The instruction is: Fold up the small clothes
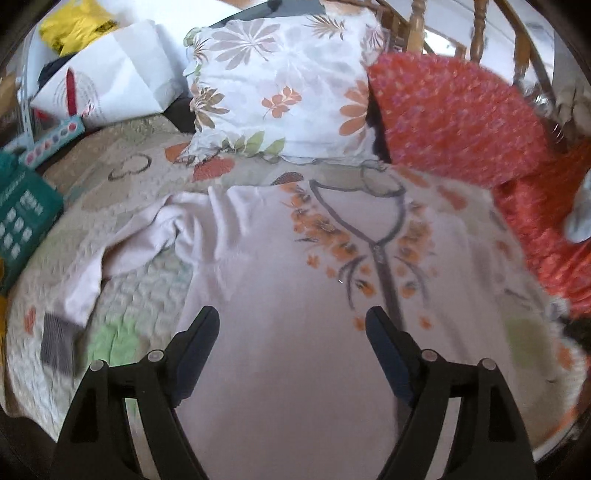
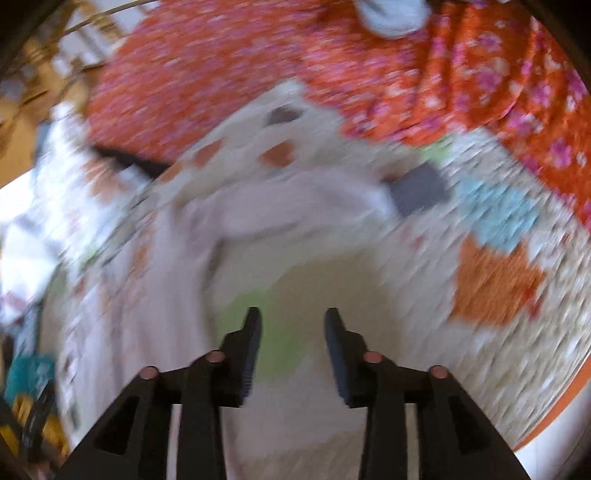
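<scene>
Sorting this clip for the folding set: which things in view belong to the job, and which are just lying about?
Part of the job:
- pale pink top, spread on the quilt, one sleeve rumpled
- left gripper, open above it
- right gripper, open, nothing between the fingers

Lying about:
- floral pillow
- orange-red cloth
- white paper bag
- teal box
- yellow item

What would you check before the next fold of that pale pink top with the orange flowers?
1. Left gripper empty, jaws apart: ok.
2. Right gripper empty, jaws apart: ok.
3. Pale pink long-sleeved top with orange flower print lying flat on the quilted patchwork bedspread: ok in the body.
4. Its grey-cuffed sleeve straightened: not ok, bunched.
5. Other sleeve laid out: cannot tell, right view blurred.
6. Floral white pillow clear of the top: ok.
</scene>
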The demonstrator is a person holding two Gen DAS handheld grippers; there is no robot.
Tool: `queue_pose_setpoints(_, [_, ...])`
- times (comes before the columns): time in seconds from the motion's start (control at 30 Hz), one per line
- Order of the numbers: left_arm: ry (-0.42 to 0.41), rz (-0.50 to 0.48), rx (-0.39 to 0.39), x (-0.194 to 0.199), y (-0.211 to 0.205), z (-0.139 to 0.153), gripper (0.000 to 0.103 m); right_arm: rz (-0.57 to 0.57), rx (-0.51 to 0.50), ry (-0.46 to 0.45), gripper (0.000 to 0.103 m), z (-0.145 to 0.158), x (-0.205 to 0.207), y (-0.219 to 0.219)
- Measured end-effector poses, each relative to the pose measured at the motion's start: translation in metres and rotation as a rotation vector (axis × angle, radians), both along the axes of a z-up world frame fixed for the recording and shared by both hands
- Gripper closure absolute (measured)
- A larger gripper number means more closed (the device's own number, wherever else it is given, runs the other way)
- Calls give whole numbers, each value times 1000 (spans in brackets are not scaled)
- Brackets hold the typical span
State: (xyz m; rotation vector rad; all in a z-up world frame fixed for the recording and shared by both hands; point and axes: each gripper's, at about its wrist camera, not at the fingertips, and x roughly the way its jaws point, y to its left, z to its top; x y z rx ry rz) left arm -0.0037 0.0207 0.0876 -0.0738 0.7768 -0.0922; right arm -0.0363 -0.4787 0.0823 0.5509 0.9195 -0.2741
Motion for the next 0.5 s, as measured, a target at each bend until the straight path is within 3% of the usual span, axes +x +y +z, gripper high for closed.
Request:
queue_pose_setpoints(0.1, [33, -9, 47, 13, -7, -23, 22, -104, -144, 88, 47, -7, 33, -27])
queue_pose_setpoints(0.2, [132, -33, 21, 29, -12, -47, 22, -208, -128, 136, 46, -25, 54, -66])
queue_pose_setpoints(0.27, [181, -31, 7, 35, -15, -61, 22, -216, -129, 162, 47, -36, 66, -78])
queue_pose_setpoints(0.37, [244, -11, -5, 43, -22, -76, 22, -151, -114, 163, 89, -41, 85, -80])
queue_pose_setpoints(0.43, [243, 9, -1, 47, -25, -76, 22, -128, -144, 136, 91, -29, 95, -78])
queue_pose_setpoints(0.5, [242, 3, -31, 52, -29, -72, 22, -124, -185, 38, 92, 0, 97, -75])
